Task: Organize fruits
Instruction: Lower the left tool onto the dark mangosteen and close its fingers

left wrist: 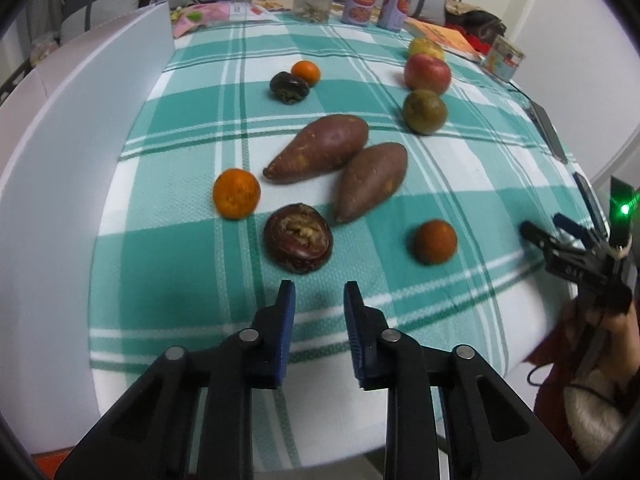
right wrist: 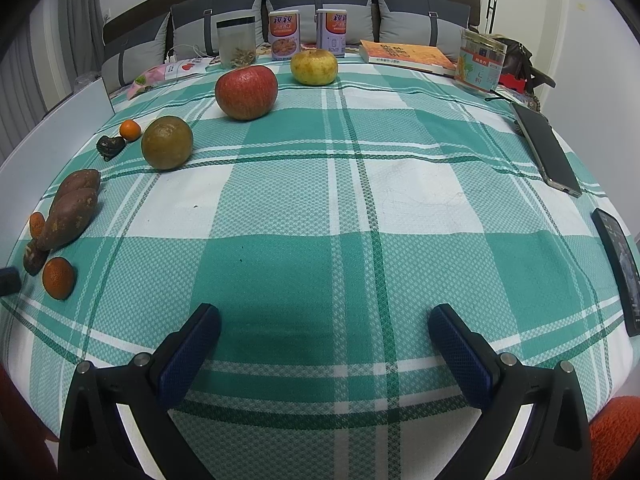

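Observation:
Fruits lie on a green checked tablecloth [left wrist: 400,300]. Two sweet potatoes [left wrist: 320,148] lie side by side mid-table. Three small oranges sit around them: one at left [left wrist: 236,194], one at right [left wrist: 435,241], one far [left wrist: 305,72]. A dark brown fruit [left wrist: 298,238] lies just ahead of my left gripper [left wrist: 319,292], which is partly open and empty. Another dark fruit [left wrist: 289,87] lies by the far orange. A green-brown fruit [right wrist: 167,142], a red apple [right wrist: 246,92] and a yellow apple [right wrist: 314,67] stand in a line. My right gripper [right wrist: 324,320] is wide open and empty above bare cloth.
A white board [left wrist: 100,120] stands along the table's left edge. Jars and cans [right wrist: 284,34], a book [right wrist: 404,55] and a tin [right wrist: 478,64] line the far edge. Two phones [right wrist: 546,148] lie at the right edge. Sofa cushions stand behind.

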### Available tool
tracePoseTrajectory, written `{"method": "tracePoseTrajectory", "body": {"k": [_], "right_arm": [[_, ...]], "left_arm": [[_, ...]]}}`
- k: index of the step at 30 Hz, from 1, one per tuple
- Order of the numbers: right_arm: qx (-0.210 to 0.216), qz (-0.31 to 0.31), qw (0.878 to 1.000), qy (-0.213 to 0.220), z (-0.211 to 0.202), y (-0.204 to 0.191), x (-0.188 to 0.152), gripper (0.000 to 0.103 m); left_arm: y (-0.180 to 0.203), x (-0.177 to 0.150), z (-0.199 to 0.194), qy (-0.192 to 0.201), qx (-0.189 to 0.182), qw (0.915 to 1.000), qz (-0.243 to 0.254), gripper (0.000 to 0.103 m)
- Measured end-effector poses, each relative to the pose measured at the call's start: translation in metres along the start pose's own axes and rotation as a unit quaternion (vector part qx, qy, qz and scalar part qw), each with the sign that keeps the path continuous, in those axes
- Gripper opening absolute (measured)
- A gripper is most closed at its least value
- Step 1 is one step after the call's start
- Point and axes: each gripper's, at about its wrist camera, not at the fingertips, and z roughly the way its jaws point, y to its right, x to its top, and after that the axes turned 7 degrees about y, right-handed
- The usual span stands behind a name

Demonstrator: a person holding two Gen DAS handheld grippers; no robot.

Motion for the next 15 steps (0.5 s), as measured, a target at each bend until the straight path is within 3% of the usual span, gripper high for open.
{"method": "tracePoseTrajectory", "body": {"k": [1, 2, 3, 8, 11, 15], "right_arm": [[0.0, 0.0, 1.0, 0.001, 0.0, 0.0, 0.0, 0.103], [-0.001, 0.0, 1.0, 0.001, 0.0, 0.0, 0.0, 0.103], [-0.001, 0.0, 1.0, 0.001, 0.0, 0.0, -0.001, 0.103], [-0.004, 0.002, 1.0, 0.002, -0.001, -0.001, -0.001, 0.103], [-0.002, 0.001, 1.0, 0.002, -0.001, -0.001, -0.002, 0.103], [0.01, -0.005, 1.0, -0.008, 0.001, 0.0, 0.002, 0.103]], "left_arm": [[0.001, 0.0, -0.001, 0.003, 0.004, 1.0, 0.003, 0.05], [0.001, 0.001, -0.002, 0.01, 0.011, 0.9999, 0.003, 0.067], [0.001, 0.004, -0.003, 0.021, 0.017, 0.9996, 0.002, 0.07], [-0.001, 0.024, 0.011, 0.024, 0.027, 0.9993, 0.007, 0.066], [0.002, 0.028, 0.025, 0.008, 0.038, 0.9988, 0.029, 0.053], [0.006, 0.026, 0.035, 0.004, 0.054, 0.9969, 0.058, 0.043]]}}
